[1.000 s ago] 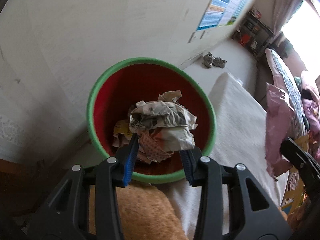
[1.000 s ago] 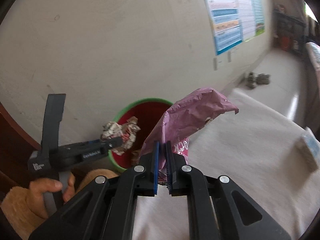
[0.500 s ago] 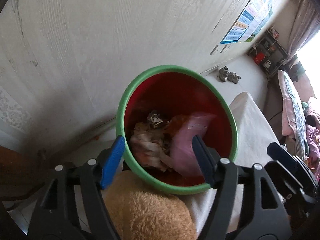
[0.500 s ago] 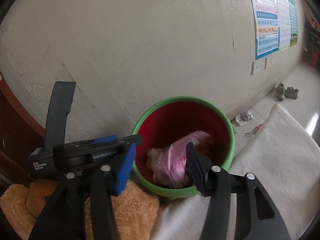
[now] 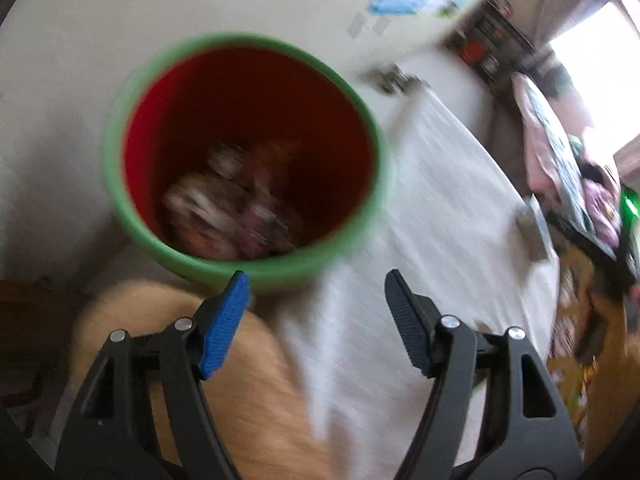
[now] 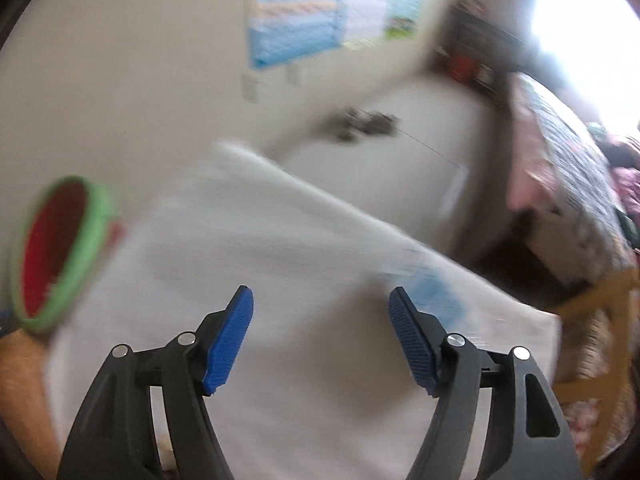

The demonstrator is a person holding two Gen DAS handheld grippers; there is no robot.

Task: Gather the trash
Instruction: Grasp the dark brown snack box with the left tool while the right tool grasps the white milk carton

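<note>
A red bin with a green rim (image 5: 120, 184) stands by the wall and holds crumpled newspaper (image 5: 200, 204) and a pink wrapper (image 5: 264, 224), both blurred. My left gripper (image 5: 316, 280) is open and empty just in front of the bin's near rim. My right gripper (image 6: 320, 296) is open and empty over the white cloth (image 6: 280, 248); the bin shows at the far left of the right wrist view (image 6: 90, 228). A blurred blue-and-white item (image 6: 432, 292) lies on the cloth beyond the right fingertip.
A tan plush toy (image 5: 240, 380) lies under the left gripper. The white cloth (image 5: 440, 208) spreads right of the bin. Shoes (image 6: 368, 124) sit on the floor by the wall. A bed with patterned bedding (image 6: 568, 168) and a wooden chair (image 6: 600, 320) are at the right.
Both grippers opened and dropped the newspaper and the pink wrapper into the bin. The right gripper then swung right, away from the bin; the left drew back a little.
</note>
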